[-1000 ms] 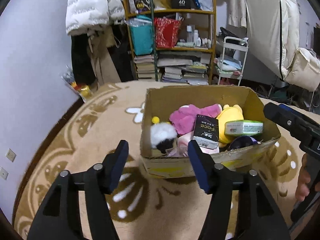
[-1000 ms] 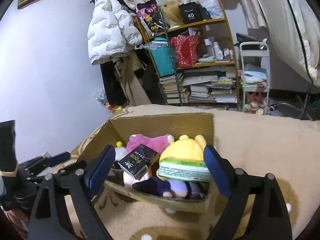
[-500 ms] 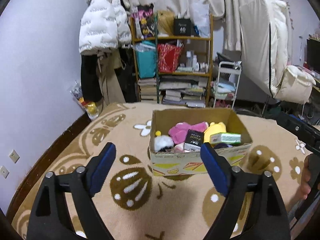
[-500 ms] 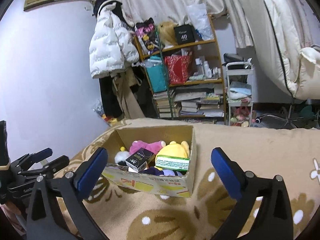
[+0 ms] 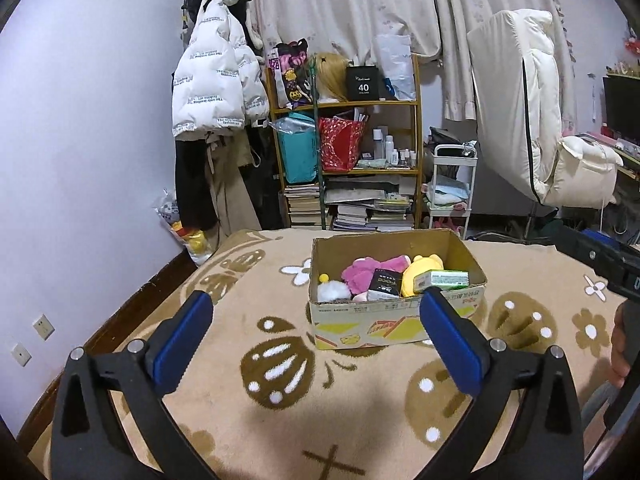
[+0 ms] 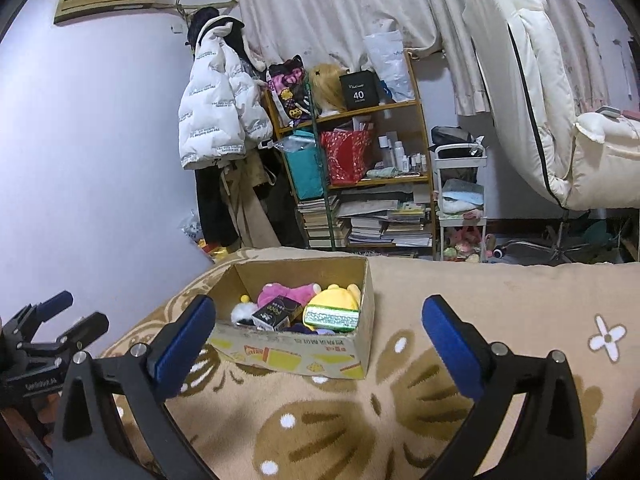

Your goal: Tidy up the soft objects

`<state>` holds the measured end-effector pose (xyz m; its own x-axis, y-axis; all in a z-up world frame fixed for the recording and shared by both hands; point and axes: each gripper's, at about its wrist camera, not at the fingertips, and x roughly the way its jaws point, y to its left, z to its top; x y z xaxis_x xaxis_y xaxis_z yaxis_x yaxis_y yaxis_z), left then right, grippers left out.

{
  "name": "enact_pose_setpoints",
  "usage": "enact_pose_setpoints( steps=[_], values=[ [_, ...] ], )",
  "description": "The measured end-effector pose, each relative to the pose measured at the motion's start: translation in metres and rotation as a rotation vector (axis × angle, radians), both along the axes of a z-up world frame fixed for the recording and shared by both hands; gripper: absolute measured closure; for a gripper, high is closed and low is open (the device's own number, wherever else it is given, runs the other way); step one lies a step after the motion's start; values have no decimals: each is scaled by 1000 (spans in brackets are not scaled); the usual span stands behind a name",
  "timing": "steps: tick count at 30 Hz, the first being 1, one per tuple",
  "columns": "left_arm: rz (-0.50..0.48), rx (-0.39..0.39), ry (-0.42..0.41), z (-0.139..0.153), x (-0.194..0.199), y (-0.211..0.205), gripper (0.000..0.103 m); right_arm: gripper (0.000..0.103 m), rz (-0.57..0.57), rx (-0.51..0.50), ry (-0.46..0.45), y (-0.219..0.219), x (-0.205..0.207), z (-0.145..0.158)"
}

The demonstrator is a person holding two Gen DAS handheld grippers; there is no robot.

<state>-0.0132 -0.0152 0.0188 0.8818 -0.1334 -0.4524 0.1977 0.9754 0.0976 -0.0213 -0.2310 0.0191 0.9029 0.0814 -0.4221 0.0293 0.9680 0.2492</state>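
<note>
A cardboard box (image 5: 394,326) stands on the beige patterned blanket (image 5: 288,404). It holds a pink plush (image 5: 366,271), a yellow plush (image 5: 418,274), a white pompom toy (image 5: 332,290), a black packet (image 5: 385,283) and a green tissue pack (image 5: 442,280). The box also shows in the right wrist view (image 6: 296,350). My left gripper (image 5: 316,334) is open and empty, held back from the box's near side. My right gripper (image 6: 316,334) is open and empty, also back from the box.
A bookshelf (image 5: 348,160) with bags and books stands behind the bed. A white jacket (image 5: 212,88) hangs at the left, a small white cart (image 5: 452,188) and a folded cream mattress (image 5: 520,112) at the right. The bed's left edge (image 5: 132,308) drops by the wall.
Both grippers have pulled back and up from the box, which now looks smaller and farther. Both jaws have opened wider. The box's contents have not moved.
</note>
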Motion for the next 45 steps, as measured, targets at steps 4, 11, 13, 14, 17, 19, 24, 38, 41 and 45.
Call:
enact_pose_setpoints(
  steps=[4,11,13,14,17,19,24,38,41,45],
  values=[
    [-7,-14,38,-5,6,3,1,0,8,-12,14,3,-3,-4],
    [-6,-1,74,-16,19,1,1,0,-9,-21,41,3,2,-10],
    [-5,11,86,-20,22,-1,1,0,-8,-19,49,3,3,-12],
    [-5,13,88,-20,23,-1,1,0,-6,-18,51,4,4,-12],
    [-1,13,87,-21,25,-1,1,0,-3,-18,54,4,5,-13],
    [2,9,84,-21,25,-1,1,0,-4,-18,54,4,6,-13],
    [-20,-5,79,-21,26,-1,1,0,-3,-17,54,3,6,-13],
    [-11,-6,77,-22,26,-2,1,0,-5,-19,54,3,6,-13],
    [-11,-8,76,-22,26,-2,1,0,-5,-18,54,3,7,-14],
    [-10,-7,79,-21,26,-2,1,0,-4,-19,55,4,7,-14]
  ],
)
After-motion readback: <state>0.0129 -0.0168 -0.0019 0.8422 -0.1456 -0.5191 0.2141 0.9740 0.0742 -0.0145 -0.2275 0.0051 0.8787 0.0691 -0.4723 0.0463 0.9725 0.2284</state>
